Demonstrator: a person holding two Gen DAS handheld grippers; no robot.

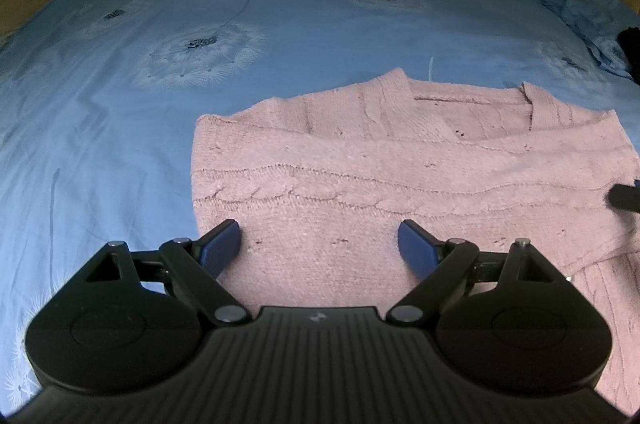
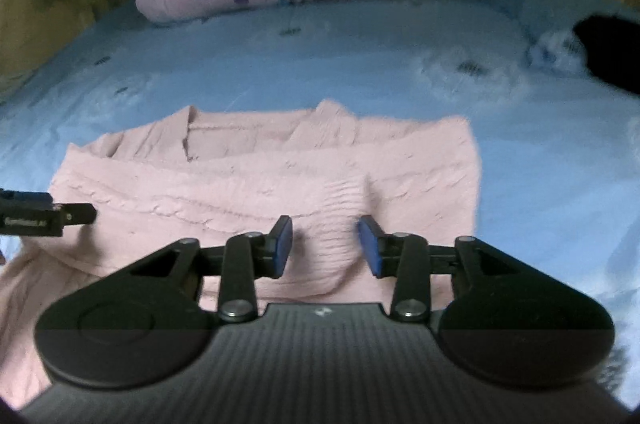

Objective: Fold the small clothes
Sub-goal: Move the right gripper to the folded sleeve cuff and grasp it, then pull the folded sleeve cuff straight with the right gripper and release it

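The pink knitted sweater (image 1: 400, 183) lies on the bed (image 1: 280, 23), directly ahead of and beneath both tongs, already partly folded: a layer is turned over the body below the neckline, so I judge further folds remain. The left tongs (image 1: 319, 248) hover low over its near-left part, spread and empty. The right tongs (image 2: 325, 246) are spread too, straddling a ribbed ridge without pinching it.
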